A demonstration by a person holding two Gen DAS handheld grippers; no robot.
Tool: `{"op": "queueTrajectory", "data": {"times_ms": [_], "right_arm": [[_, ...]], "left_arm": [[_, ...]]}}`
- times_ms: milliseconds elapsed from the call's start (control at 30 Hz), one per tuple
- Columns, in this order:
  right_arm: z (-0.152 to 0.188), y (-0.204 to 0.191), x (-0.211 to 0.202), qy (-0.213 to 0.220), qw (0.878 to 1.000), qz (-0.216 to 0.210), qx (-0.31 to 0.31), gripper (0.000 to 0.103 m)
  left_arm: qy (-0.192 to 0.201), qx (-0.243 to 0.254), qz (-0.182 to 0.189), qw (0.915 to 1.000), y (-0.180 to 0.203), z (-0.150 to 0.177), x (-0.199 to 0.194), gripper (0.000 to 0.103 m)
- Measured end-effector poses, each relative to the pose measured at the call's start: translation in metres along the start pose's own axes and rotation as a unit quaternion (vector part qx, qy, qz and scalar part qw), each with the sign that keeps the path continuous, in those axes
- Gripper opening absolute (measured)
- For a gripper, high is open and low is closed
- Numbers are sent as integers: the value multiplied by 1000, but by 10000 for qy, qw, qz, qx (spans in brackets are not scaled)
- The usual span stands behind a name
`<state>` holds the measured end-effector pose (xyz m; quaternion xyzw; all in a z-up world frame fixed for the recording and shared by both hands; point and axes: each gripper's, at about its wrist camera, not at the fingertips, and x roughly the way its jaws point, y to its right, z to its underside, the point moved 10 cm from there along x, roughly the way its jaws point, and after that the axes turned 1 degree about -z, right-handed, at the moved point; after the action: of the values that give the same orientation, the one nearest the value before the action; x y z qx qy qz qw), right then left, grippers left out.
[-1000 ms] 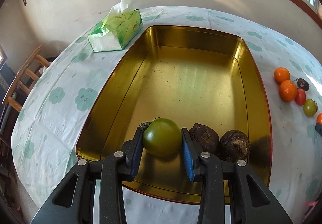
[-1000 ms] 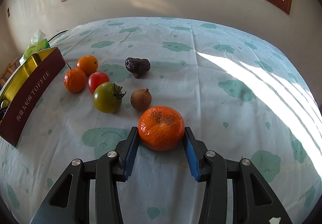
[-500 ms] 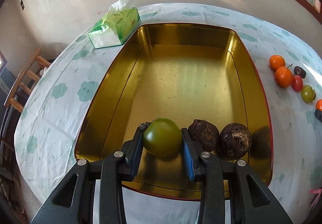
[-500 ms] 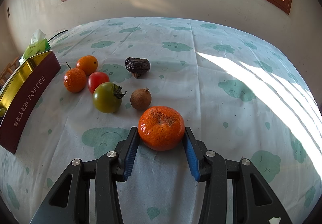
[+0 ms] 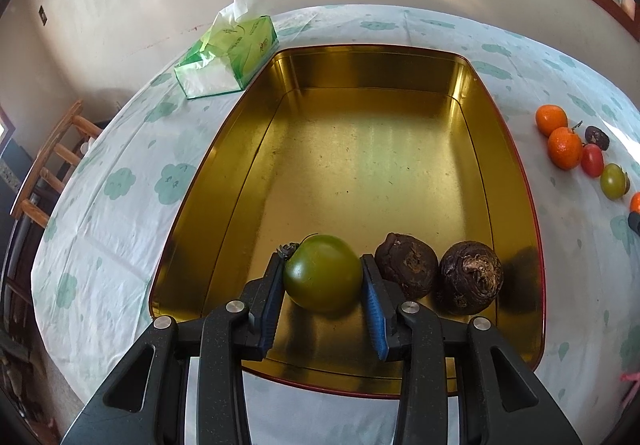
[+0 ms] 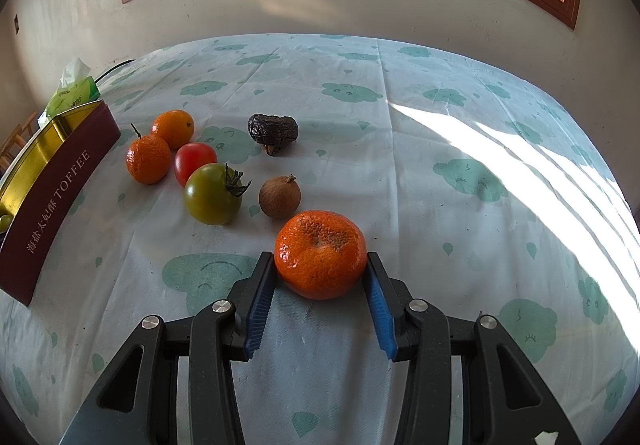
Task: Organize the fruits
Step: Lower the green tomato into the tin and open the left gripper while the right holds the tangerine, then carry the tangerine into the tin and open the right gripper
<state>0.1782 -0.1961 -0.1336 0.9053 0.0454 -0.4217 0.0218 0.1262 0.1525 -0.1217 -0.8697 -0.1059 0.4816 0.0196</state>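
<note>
On my left wrist camera, the left claw (image 5: 323, 275) grips a round green tomato (image 5: 322, 271), both blue pads pressed against its sides, low over the near end of the gold metal tin with the dark red outside (image 5: 256, 133). Just to the right of the tomato, two dark brown wrinkled fruits (image 5: 440, 271) sit side by side on the tin's floor, and the nearer one touches the claw's right finger. A green tissue box (image 5: 228, 57) stands on the worktop beyond the tin's far left corner. A row of small fruits lies on the cloud-patterned cloth (image 5: 120, 181), well to the right.

On my right wrist camera, the right claw (image 6: 321, 269) is closed on a large orange mandarin (image 6: 321, 254) that rests on the cloth. Just beyond it lie a small brown round fruit (image 6: 279, 197) and a green tomato with a stalk (image 6: 213, 194), then a red tomato (image 6: 195, 162), two small oranges (image 6: 160, 147) and a dark shrivelled fruit (image 6: 273, 134). The tin stands at the left edge, its wall reading TOFFEE.
</note>
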Motion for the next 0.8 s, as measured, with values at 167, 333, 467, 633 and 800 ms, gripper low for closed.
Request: {"op": "queueTrajectory", "data": {"times_ms": [167, 333, 467, 633, 800], "right_arm": [[0, 0, 0, -1, 10000, 2, -1, 42], [0, 0, 0, -1, 10000, 2, -2, 42], [0, 1, 0, -1, 10000, -4, 4, 42], [0, -1, 0, 0, 10000, -14, 13, 42], [0, 1, 0, 7, 10000, 10, 17, 39]], "left_arm": [[22, -41, 23, 10000, -1, 0, -3, 41], [93, -50, -11, 9999, -4, -2, -10, 48], [118, -74, 14, 9999, -4, -1, -17, 49], [230, -133, 58, 9996, -5, -5, -27, 55], [304, -227, 181, 9991, -5, -7, -38, 55]]}}
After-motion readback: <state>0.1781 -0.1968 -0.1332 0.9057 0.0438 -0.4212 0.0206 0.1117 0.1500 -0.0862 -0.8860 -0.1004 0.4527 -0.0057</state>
